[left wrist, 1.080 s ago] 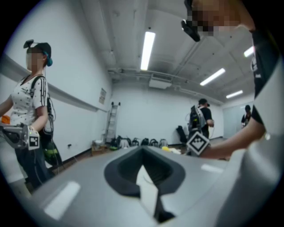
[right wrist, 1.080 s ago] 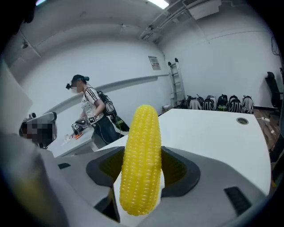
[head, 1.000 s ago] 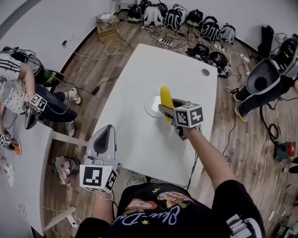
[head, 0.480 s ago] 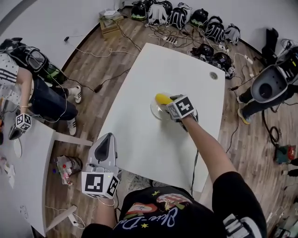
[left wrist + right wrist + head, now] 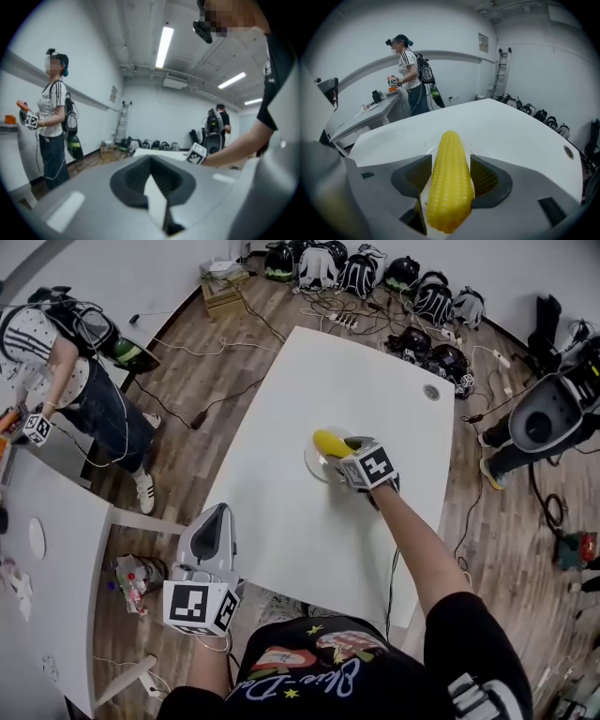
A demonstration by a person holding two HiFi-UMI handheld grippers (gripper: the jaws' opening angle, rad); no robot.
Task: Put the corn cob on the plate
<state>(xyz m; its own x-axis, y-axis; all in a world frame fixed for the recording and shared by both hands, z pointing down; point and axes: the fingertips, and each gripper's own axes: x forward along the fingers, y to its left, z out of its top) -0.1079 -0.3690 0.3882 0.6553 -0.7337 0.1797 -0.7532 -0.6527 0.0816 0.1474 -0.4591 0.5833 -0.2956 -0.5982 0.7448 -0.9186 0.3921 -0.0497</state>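
The yellow corn cob [image 5: 329,442] lies between the jaws of my right gripper [image 5: 345,454], which is shut on it. It hangs low over the small white plate [image 5: 312,465] in the middle of the white table [image 5: 281,521]; whether it touches the plate I cannot tell. In the right gripper view the corn cob [image 5: 449,187] fills the gap of the right gripper [image 5: 449,164], and the plate's rim [image 5: 431,151] shows just under it. My left gripper [image 5: 208,538] is held off the table's near left edge, shut and holding nothing; the left gripper [image 5: 152,180] points level across the room.
A round cable hole [image 5: 431,391] sits near the table's far right corner. Another person [image 5: 70,352] stands at a second white table [image 5: 37,549] on the left. Bags and cables [image 5: 375,277] lie on the floor beyond; a machine [image 5: 548,413] stands at the right.
My right gripper has carried the corn cob forward and down over the plate, turning it to point left. The left gripper has barely moved. The person at the left has stood up.
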